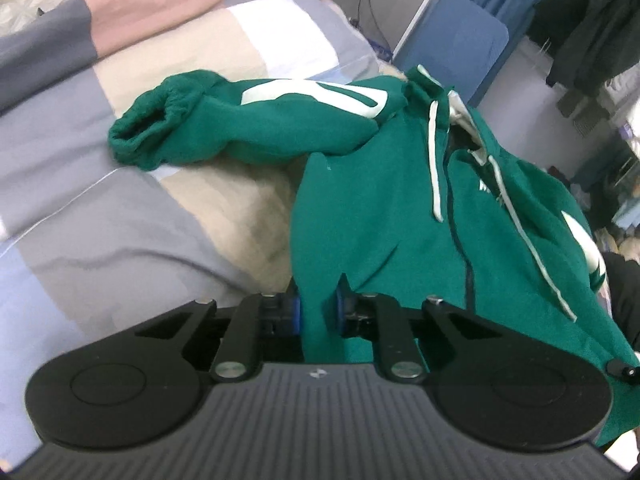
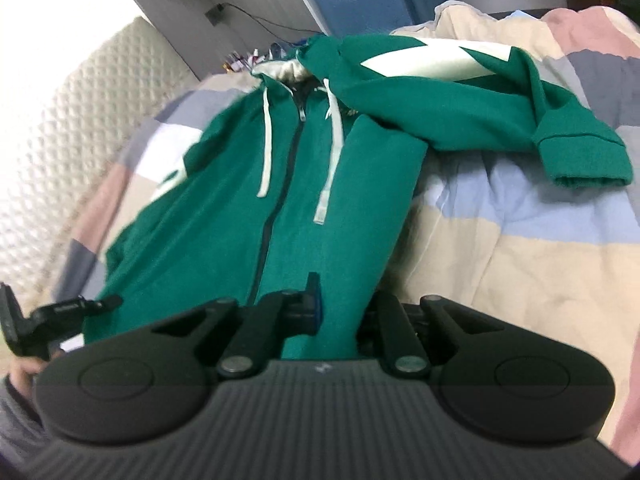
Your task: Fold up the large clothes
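A green zip-up hoodie (image 1: 380, 200) with white drawstrings and white sleeve stripes lies front-up on a bed. My left gripper (image 1: 319, 312) is shut on the hoodie's bottom hem, near its left corner. One sleeve (image 1: 240, 124) stretches out to the left, cuff open. In the right wrist view the hoodie (image 2: 312, 184) runs away from me, hood at the far end. My right gripper (image 2: 340, 312) is shut on the hem at the other corner. The other sleeve (image 2: 480, 100) stretches to the right. The left gripper (image 2: 60, 312) shows at the left edge.
The bed has a patchwork quilt (image 1: 120, 220) in grey, beige, blue and pink. A quilted headboard (image 2: 60, 120) stands on the left. A blue chair (image 1: 452, 48) and hanging dark clothes (image 1: 592, 32) are beyond the bed.
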`<move>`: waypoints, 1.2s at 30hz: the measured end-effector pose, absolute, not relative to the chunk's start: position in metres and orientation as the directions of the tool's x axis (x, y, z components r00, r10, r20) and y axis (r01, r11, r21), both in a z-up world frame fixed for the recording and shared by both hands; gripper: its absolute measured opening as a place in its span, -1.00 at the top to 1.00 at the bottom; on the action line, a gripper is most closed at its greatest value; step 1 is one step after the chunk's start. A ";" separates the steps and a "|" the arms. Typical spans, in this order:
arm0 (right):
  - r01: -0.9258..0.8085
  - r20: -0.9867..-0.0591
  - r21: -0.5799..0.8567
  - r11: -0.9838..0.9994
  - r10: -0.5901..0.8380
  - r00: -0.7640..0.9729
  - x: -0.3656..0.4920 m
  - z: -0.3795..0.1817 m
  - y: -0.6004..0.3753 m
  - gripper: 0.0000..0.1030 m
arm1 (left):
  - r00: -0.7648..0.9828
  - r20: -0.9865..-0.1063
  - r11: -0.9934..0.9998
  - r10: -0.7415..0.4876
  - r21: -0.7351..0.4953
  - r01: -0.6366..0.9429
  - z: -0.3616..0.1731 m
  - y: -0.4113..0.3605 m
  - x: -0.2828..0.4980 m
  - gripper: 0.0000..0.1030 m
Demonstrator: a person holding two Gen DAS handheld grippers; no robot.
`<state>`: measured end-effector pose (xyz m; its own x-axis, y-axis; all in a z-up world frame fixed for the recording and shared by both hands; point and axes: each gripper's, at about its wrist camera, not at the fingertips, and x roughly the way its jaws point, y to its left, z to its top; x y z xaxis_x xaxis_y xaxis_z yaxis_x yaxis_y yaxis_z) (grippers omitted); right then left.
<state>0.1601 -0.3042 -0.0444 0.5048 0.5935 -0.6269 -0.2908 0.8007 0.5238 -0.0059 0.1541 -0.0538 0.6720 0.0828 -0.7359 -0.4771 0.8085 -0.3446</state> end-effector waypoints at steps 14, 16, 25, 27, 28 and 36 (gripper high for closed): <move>-0.122 -0.728 0.494 0.861 0.486 0.484 0.175 -0.065 -0.317 0.29 | 0.565 -0.806 0.820 0.177 -0.196 -0.538 -0.065 0.142 0.001 -0.18; -0.109 -0.698 0.514 0.851 0.488 0.524 0.170 -0.062 -0.328 -0.40 | 0.584 -0.782 0.801 0.218 -0.199 -0.565 -0.054 0.146 -0.004 -0.19; -0.087 -0.613 0.493 0.866 0.416 0.672 0.201 -0.043 -0.389 -0.47 | 0.708 -0.683 0.858 0.181 -0.242 -0.452 -0.013 0.094 0.019 -0.20; -0.087 -0.605 0.441 0.893 0.368 0.706 0.214 -0.042 -0.399 -0.47 | 0.727 -0.671 0.873 0.149 -0.256 -0.415 -0.014 0.076 0.035 -0.20; -0.086 -0.604 0.418 0.904 0.348 0.717 0.220 -0.044 -0.404 -0.47 | 0.731 -0.667 0.882 0.141 -0.252 -0.399 -0.017 0.067 0.042 -0.20; -0.170 -0.651 0.257 0.951 0.300 0.698 0.275 -0.083 -0.407 -0.47 | 0.739 -0.668 0.926 0.090 -0.217 -0.309 -0.053 0.016 0.095 -0.20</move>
